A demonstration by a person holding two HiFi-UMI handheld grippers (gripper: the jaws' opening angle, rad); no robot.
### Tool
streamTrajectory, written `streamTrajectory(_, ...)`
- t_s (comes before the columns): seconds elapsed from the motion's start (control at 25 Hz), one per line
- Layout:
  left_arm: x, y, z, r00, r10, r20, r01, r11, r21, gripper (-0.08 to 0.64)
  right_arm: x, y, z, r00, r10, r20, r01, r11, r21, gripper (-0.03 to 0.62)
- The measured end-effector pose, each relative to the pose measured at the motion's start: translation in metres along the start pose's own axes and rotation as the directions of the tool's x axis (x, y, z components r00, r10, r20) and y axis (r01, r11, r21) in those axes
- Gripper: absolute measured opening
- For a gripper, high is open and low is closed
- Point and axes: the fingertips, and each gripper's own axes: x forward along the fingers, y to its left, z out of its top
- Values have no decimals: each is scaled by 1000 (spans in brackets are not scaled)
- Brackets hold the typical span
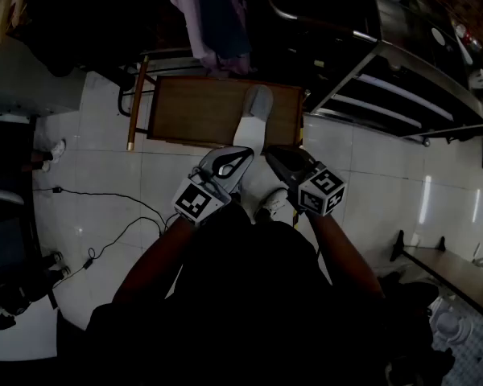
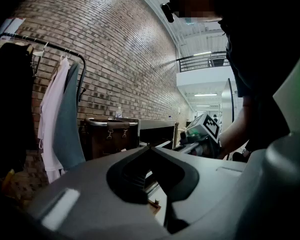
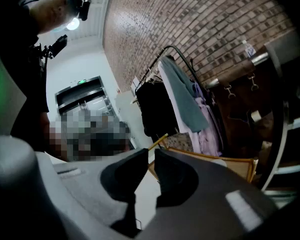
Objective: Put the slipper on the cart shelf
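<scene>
dimly, slipper (image 1: pixel 256 109) on cart shelf (image 1: pixel 185 111), near end behind left claw (image 1: pixel 246 153), right claw (image 1: pixel 270 153), both closed, empty

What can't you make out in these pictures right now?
- Head view, dim: whether the slipper touches the left gripper at its near end.
- Head view: the far edge of the shelf, behind the hanging clothes.
- Both gripper views: the slipper, which is out of frame.
- Right gripper view: the background at middle-left, under a mosaic patch.
</scene>
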Motion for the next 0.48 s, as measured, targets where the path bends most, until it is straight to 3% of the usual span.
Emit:
streamTrajectory(0.2, 3, 29, -16, 999, -35, -14, 35, 999, 0, 5, 44, -46, -43, 995, -40, -96, 60, 975, 213, 114)
streamTrajectory(0.32, 6, 47, -25, 998, -61, -22, 61, 998, -18, 5, 69, -78, -82, 985, -47, -167, 105, 928, 357, 174)
streamTrajectory(0.48, 13, 72, -41, 995, -95, -36, 93, 995, -36, 6, 94, -120, -123, 973, -56, -226, 167, 845, 507, 194)
